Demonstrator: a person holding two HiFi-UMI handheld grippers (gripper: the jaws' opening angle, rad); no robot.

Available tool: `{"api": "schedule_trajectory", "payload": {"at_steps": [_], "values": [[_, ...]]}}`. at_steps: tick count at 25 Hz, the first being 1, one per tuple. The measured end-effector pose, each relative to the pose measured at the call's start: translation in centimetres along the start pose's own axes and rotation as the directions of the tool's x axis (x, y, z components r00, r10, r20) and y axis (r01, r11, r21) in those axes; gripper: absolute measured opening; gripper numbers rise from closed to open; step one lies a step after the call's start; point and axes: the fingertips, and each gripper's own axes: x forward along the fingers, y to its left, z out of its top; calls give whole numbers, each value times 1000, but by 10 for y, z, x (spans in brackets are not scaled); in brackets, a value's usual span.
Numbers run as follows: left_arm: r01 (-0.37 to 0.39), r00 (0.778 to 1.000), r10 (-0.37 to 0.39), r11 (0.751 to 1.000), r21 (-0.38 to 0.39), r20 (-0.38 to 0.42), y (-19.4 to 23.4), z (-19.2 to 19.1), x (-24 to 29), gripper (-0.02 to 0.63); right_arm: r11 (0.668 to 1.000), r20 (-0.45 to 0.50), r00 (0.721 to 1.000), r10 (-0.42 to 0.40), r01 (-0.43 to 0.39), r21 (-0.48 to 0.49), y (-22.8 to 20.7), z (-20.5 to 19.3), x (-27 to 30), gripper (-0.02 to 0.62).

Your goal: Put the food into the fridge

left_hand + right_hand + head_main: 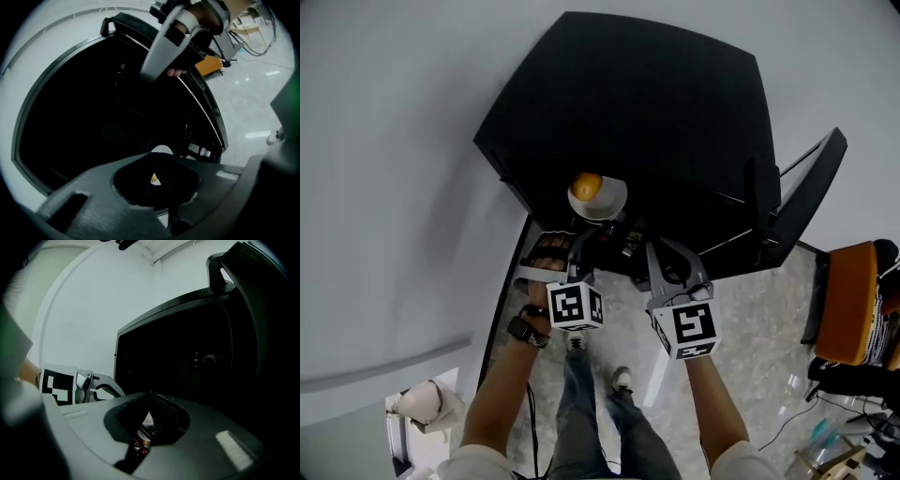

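A black fridge [637,103] stands open below me, its door [802,197] swung out to the right. Inside, an orange [587,186] rests on a white plate [607,201], and a tray of brown food [548,251] lies lower left. My left gripper [581,242] points into the opening beside that tray, shut, with nothing I can see between its pads. In its own view the left gripper [157,176] shows only a slit with the plate [161,150] behind. My right gripper [652,246] is level with it, also shut and empty [150,416].
Small jars [630,244] stand in the fridge between the two grippers. An orange chair [848,300] and cables sit on the floor at the right. The person's feet [622,380] are just before the fridge. A white wall runs along the left.
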Motion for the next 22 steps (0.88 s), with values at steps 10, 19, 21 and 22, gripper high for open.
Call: {"api": "schedule_trajectory", "payload": {"at_steps": [10,19,21,22], "values": [[-73,995,89,944,-323,36,45,16,-40,0,1000,29,1000,11,-11,-19,6,41,-22,6],[-113,987,154,873,-474,48,72,42,-123,0,1000,106,994,15,-12,-29,17,102,-71,6],[-113,984,170,846,-521,62,79,51,-143,0,999,106,994,22,-18,-44,21,113,-85,6],[-112,981,179,831,-545,70,83,55,-154,0,998,106,994,26,-20,-53,24,119,-92,6]]}}
